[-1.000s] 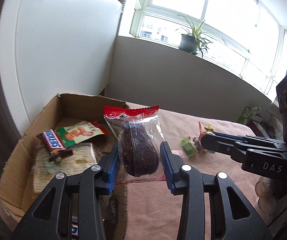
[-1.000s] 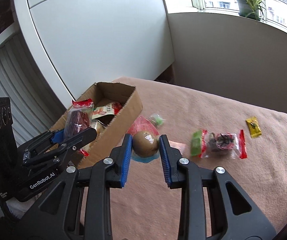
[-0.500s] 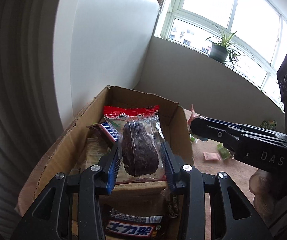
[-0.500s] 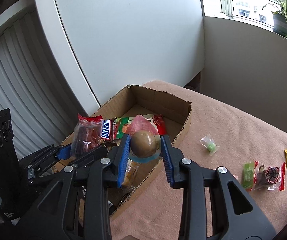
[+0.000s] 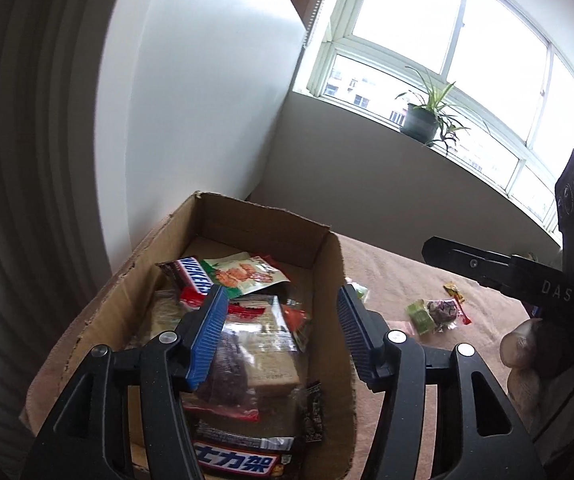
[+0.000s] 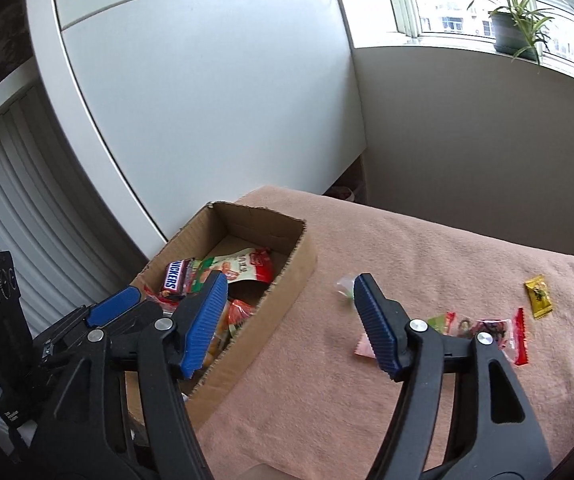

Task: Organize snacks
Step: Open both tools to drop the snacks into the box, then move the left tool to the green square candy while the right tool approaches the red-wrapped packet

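Note:
My left gripper (image 5: 279, 328) hovers over the cardboard box (image 5: 329, 272), its jaws opening. The clear packet with the dark cake (image 5: 227, 376) lies loose in the box below them, on other packets. A Snickers bar (image 5: 193, 276) and a green-and-red packet (image 5: 243, 272) lie further back in the box. My right gripper (image 6: 287, 312) hangs over the box's right wall (image 6: 291, 284), jaws opening with nothing between them. A red-orange packet (image 6: 241, 310) rests in the box by its left finger. The left gripper's blue pad (image 6: 115, 306) shows at lower left.
On the pink cloth (image 6: 427, 248) lie a red-edged packet with dark contents (image 6: 483, 328), a yellow sachet (image 6: 539, 296), a small green sweet (image 6: 345, 284) and a pink sachet (image 6: 365, 348). A potted plant (image 6: 515, 36) stands on the sill. A hand (image 5: 527, 356) holds the right tool.
Both grippers swung over the box and opened. The dark cake packet dropped from the left jaws into the box. The round brown snack has left the right jaws.

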